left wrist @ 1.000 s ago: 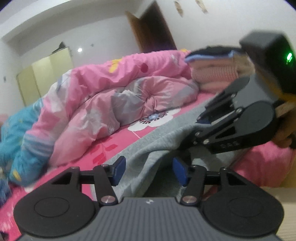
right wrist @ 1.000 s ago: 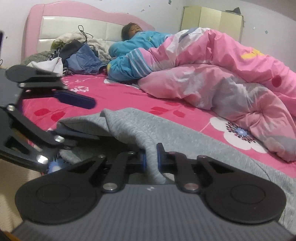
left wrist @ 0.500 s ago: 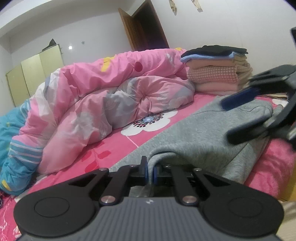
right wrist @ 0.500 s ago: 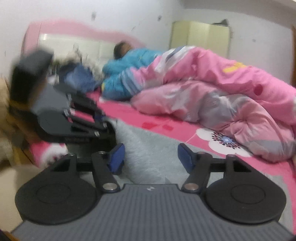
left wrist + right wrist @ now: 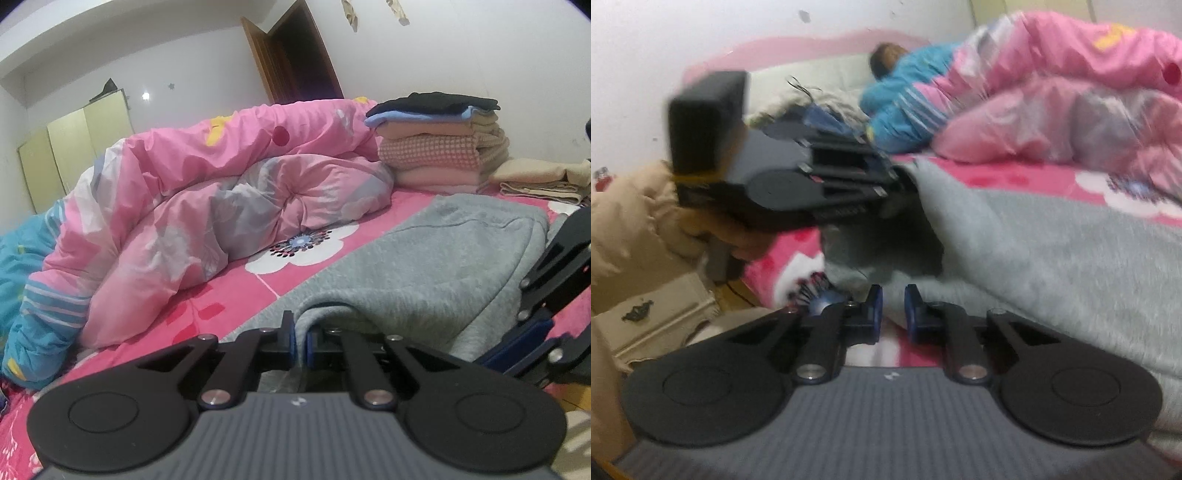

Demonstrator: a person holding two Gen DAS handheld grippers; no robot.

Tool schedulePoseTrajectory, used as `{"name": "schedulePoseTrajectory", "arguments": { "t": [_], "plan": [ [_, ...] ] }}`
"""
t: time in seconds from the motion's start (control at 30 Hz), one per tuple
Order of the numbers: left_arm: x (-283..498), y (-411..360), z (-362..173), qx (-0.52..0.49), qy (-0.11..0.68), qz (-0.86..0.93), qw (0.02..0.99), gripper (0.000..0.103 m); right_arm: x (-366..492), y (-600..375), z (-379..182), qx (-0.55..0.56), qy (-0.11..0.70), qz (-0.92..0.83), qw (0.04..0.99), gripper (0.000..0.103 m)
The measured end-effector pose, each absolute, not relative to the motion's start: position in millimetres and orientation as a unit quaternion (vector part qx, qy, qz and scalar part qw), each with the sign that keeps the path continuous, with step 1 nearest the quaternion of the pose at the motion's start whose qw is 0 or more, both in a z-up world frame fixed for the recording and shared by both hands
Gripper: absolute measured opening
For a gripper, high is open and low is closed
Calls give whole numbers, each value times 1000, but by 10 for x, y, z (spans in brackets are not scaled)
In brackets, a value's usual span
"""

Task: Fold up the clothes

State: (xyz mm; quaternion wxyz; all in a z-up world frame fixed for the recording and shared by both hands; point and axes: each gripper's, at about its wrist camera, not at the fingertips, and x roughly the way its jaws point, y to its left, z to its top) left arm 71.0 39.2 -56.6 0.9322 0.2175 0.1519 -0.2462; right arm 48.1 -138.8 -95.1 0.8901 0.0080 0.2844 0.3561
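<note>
Left gripper [image 5: 301, 341] is clamped down on a fold of the grey sweatshirt [image 5: 424, 277], blue pads nearly together with cloth pinched between them. Right gripper [image 5: 893, 308] has its pads a narrow gap apart with nothing in them, sitting just at the near edge of the same sweatshirt, though that view is pretty blurry. From the right camera you can see a hand [image 5: 720, 232] in a beige puffy sleeve [image 5: 631, 218] holding the left gripper, which lifts the left edge of the cloth off the bed. Sweatshirt is spread over the pink sheet [image 5: 258, 291], near side of the bed. Far behind it lies a bunched-up pink duvet [image 5: 221, 192], and to the far right a stack [image 5: 439, 147] of folded clothes.
</note>
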Motion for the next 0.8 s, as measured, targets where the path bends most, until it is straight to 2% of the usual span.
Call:
{"name": "schedulePoseTrajectory", "arguments": {
  "t": [0.43,0.8],
  "plan": [
    [714,453,-526,199,142,-255,935,6,558,-1434,-1103,65,328,352,874,14],
    [707,476,-534,190,146,-256,936,6,569,-1712,-1078,190,278,393,856,14]
  ]
}}
